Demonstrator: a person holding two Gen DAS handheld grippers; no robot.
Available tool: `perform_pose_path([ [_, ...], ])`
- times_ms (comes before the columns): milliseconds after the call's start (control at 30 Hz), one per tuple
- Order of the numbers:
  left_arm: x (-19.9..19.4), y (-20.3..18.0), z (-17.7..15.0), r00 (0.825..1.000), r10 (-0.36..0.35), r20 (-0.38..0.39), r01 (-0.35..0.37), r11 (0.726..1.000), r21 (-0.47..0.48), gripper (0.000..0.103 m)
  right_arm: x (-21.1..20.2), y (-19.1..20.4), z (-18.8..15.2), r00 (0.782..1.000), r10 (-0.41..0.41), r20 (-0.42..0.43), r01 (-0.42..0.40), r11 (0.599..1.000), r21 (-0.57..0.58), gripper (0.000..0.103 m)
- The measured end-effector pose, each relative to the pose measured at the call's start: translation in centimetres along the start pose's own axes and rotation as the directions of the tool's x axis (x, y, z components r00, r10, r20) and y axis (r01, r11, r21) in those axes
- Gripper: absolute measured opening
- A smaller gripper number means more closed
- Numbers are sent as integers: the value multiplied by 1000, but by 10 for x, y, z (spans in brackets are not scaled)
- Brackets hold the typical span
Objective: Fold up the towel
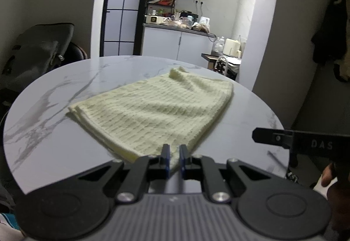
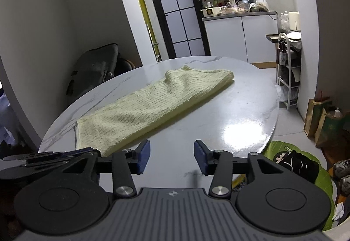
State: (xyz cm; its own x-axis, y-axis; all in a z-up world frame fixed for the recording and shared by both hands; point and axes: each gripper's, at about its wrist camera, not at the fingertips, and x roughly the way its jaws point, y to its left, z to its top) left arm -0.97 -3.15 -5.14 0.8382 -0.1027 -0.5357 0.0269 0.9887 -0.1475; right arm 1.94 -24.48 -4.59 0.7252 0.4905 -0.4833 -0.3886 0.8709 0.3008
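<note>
- Towel [image 1: 153, 107], pale yellow waffle weave, spread long across the middle of the round marble table [image 1: 54, 92]; doubled layers showing along the left edge in the left wrist view and at the far corner in the right wrist view, so lying already folded at least once.
- Far end rumpled into a small peak toward the table's back edge; near end running right up to the front edge, within easy reach of both tools.
- Left gripper [image 1: 174, 159] low over that near end, blue pads drawn close with only a sliver between them, cloth showing in the gap; whether pinched on the fabric or merely hovering over it, cannot tell.
- Right gripper [image 2: 172, 158] held beside the towel's near right corner over bare tabletop, jaws standing wide apart, nothing between them; looks poised for a corner, as a guess.
- Fits either another fold about to be taken or a finished fold just let go.
- Containers: paper bags [image 2: 321, 118] on the floor to the right, contents hidden; cluttered kitchen counter [image 1: 175, 27] beyond, items too small to name.
</note>
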Motion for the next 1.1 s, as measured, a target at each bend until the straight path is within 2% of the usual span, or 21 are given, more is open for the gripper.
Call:
perform_pose_path([
  [367, -1, -18, -4, 997, -78, -13, 78, 997, 20, 11, -4, 5, -12, 1000, 5, -22, -6, 1000, -13, 54],
  [600, -13, -10, -4, 999, -40, 3, 40, 997, 73, 14, -2, 19, -16, 999, 30, -33, -31, 999, -27, 55],
  [733, -21, 0, -2, 1000, -20, 6, 20, 998, 67, 15, 0, 27, -18, 998, 44, -40, -46, 998, -35, 58],
  [800, -23, 5, -1, 1000, -7, 11, 6, 998, 57, 15, 0, 31, -20, 998, 51, -43, -53, 998, -39, 63],
  [1100, -26, 37, 3, 998, 61, 25, -61, 998, 7, 18, -2, 42, -21, 996, 69, -55, -72, 995, -67, 64],
])
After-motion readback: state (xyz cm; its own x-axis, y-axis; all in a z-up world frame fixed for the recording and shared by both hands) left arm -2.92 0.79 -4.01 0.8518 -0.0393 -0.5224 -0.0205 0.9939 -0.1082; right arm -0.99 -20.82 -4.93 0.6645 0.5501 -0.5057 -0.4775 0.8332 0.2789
